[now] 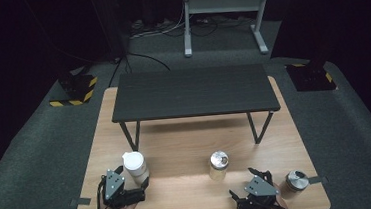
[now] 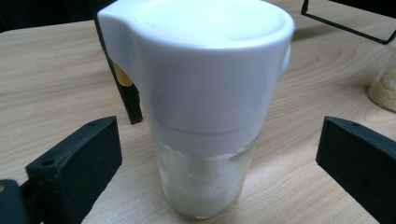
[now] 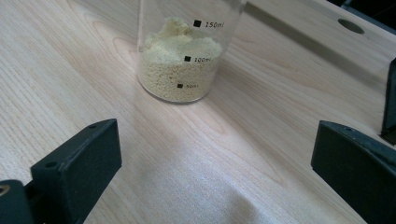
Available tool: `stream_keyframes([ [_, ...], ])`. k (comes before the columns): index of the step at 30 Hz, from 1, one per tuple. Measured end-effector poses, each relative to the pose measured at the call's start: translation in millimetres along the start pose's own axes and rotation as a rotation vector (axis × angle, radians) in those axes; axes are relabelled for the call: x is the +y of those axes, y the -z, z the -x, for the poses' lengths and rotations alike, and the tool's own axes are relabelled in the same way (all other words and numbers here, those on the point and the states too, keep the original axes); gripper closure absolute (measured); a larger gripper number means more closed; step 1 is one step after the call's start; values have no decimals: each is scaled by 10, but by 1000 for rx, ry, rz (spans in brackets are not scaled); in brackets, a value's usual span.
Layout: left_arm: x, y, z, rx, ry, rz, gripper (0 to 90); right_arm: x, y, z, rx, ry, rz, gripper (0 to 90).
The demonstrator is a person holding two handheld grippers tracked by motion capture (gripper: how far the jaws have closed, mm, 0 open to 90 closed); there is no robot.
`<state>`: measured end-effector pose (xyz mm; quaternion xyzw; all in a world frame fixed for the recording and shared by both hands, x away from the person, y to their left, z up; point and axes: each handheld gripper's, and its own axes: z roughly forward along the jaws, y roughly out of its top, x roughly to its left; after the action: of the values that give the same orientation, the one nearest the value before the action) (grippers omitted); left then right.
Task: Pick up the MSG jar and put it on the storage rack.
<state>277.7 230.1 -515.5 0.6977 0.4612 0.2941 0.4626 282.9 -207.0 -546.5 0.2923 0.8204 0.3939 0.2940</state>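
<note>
Left gripper [image 2: 219, 154] spread wide around the white-capped glass shaker [image 2: 201, 107], not touching; right gripper [image 3: 215, 158] spread before the grain jar [image 3: 184, 56], top cropped.

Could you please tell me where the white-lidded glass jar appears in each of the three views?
High view: white-lidded jar stands front left, just beyond the left gripper.
Left gripper view: it stands centre, between the open jaws.
Right gripper view: not in it.
Shared landmark: the jar of yellow grains.

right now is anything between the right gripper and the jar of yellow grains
No. In the right gripper view, bare wooden table lies between the open right gripper and the jar of yellow grains.
</note>
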Motion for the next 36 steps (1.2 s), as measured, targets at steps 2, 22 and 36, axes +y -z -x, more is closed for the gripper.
stream_keyframes([
  [2,7,-17,-8,-2,7,2,3,0,0,1,0,1,1,7],
  [22,-7,-130,-60,-10,42,56,64,0,1,-8,1,11,-1,7],
  [36,-69,-163,-86,-29,52,106,210,1,0,-7,5,12,-3,7],
])
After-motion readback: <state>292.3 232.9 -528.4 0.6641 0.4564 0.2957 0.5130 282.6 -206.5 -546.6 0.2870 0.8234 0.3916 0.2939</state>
